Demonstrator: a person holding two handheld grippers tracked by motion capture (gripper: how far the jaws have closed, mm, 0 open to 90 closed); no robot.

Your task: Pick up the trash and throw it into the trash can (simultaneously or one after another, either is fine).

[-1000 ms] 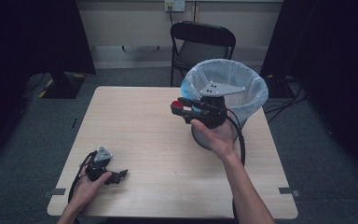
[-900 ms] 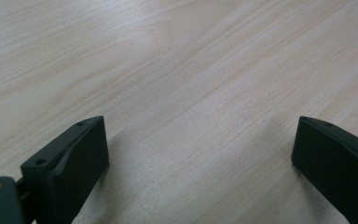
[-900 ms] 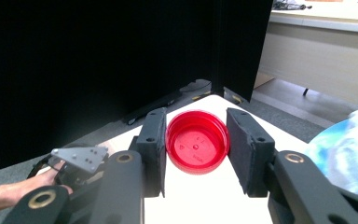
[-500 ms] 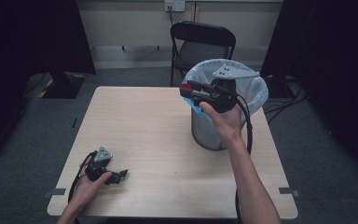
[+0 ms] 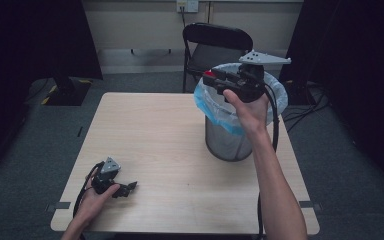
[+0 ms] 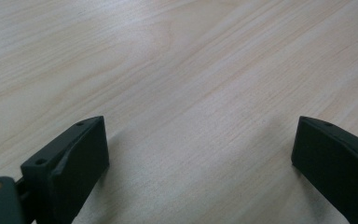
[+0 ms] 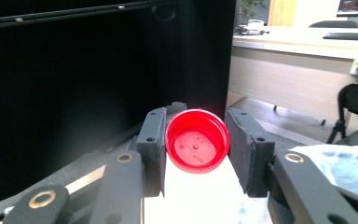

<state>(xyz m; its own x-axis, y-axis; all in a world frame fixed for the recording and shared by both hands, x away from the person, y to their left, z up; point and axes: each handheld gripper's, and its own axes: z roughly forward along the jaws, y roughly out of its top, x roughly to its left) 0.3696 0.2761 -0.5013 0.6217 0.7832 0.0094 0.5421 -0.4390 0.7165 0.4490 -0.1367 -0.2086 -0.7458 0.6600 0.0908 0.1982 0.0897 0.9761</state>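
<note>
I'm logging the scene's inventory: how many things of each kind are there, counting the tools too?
Red bottle cap: 1
Bin with blue liner: 1
Handheld tools: 2, left tool and right tool
Wooden table: 1
Black folding chair: 1
Total: 6

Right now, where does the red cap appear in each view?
High view: red cap upper middle, at the right gripper's tip over the bin rim.
Right gripper view: cap centre, clamped between the jaws.
Left gripper view: bare table, no cap.
Shared landmark: the bin's blue liner.
</note>
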